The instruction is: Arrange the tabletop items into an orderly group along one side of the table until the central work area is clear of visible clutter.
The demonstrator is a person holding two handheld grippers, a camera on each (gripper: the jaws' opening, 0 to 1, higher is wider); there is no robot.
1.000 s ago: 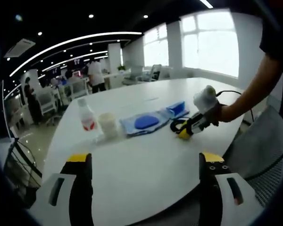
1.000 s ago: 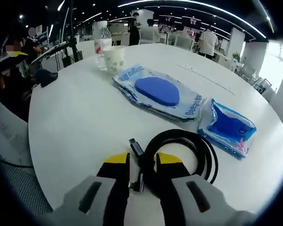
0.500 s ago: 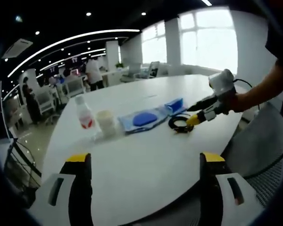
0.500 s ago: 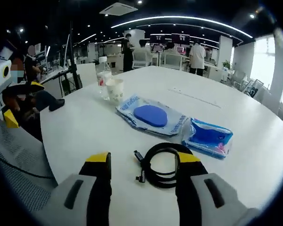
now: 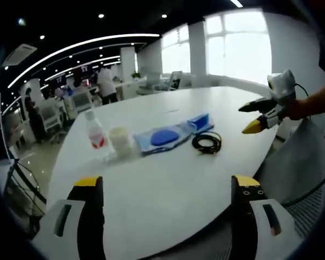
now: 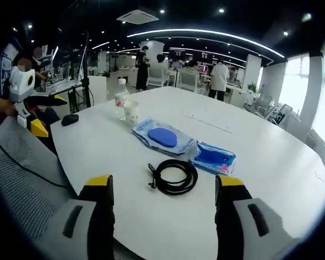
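Note:
On the round white table (image 5: 168, 179) stand a clear bottle with a red label (image 5: 96, 131) and a paper cup (image 5: 120, 142). To their right lie a flat blue-and-white packet (image 5: 162, 137), a small blue pouch (image 5: 202, 122) and a coiled black cable (image 5: 207, 142). My left gripper (image 5: 168, 187) is open over the near table edge, holding nothing. My right gripper (image 5: 257, 116) hangs open off the table's right side. In the right gripper view the cable (image 6: 175, 176) lies free beyond my open right gripper (image 6: 165, 187), with the packet (image 6: 162, 137), pouch (image 6: 212, 157), cup (image 6: 131, 112) and bottle (image 6: 119, 103) further off.
A black mouse (image 6: 69, 119) sits near the table's left edge, below the left gripper (image 6: 50, 115). Mesh chairs (image 6: 27, 179) (image 5: 303, 162) stand close to the table edge. Desks, chairs and people fill the office behind.
My right gripper has opened, let go of the black cable and drawn back off the table. The cable now lies loose beside the pouch. My left gripper has barely moved.

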